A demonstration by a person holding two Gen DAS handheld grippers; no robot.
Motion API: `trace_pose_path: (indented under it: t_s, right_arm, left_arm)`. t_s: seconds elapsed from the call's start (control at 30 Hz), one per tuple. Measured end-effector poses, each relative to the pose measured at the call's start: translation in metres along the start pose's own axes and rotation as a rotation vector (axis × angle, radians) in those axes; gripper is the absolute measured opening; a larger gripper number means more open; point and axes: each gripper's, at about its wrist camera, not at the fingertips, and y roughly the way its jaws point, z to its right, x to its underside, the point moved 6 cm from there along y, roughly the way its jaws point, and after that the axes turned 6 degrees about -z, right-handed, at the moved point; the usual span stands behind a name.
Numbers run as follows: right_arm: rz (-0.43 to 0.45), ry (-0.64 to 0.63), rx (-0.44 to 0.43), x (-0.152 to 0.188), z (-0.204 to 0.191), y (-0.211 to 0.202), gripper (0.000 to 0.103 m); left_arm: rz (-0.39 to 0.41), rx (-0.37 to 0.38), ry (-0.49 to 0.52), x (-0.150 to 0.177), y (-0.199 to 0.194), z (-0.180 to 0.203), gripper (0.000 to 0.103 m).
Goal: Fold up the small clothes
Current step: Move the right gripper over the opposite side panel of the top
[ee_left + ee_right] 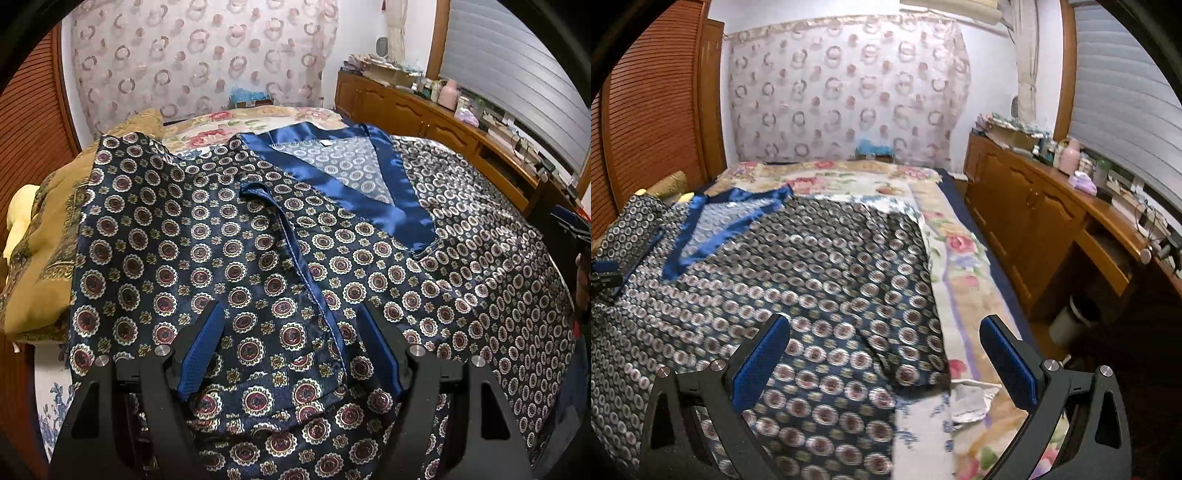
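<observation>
A dark blue shirt [236,243] printed with round medallions lies spread on the bed, its shiny blue V-neck collar [369,184] toward the headboard. One side with a blue-edged sleeve [295,258] is folded over the middle. My left gripper [291,314] hovers just over that folded part, jaws open, nothing between the blue pads. In the right wrist view the shirt [820,280] covers the left of the bed. My right gripper [884,325] stands open above the shirt's right edge, empty. The left gripper's tip [605,275] shows at the far left.
The floral bedspread [960,258] shows bare to the right of the shirt. A gold pillow [48,236] lies at the left. A wooden cabinet [1034,221] with clutter runs along the right wall. A white bin [1071,321] stands on the floor beside the bed.
</observation>
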Motion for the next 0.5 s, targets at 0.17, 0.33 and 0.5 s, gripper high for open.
trace_pose_path:
  t_s: [0.17, 0.33, 0.5]
  right_arm:
    - [-0.06, 0.015, -0.013, 0.0, 0.003, 0.012, 0.1]
    - [-0.081, 0.021, -0.027, -0.005, 0.006, 0.013, 0.1]
    - [-0.099, 0.031, -0.067, -0.005, 0.018, 0.02, 0.1]
  left_arm:
    - [-0.028, -0.01, 0.008, 0.002, 0.01, 0.002, 0.076]
    - [-0.034, -0.038, 0.031, 0.002, 0.013, 0.007, 0.08]
    - [-0.04, -0.04, 0.045, 0.002, 0.014, 0.009, 0.084]
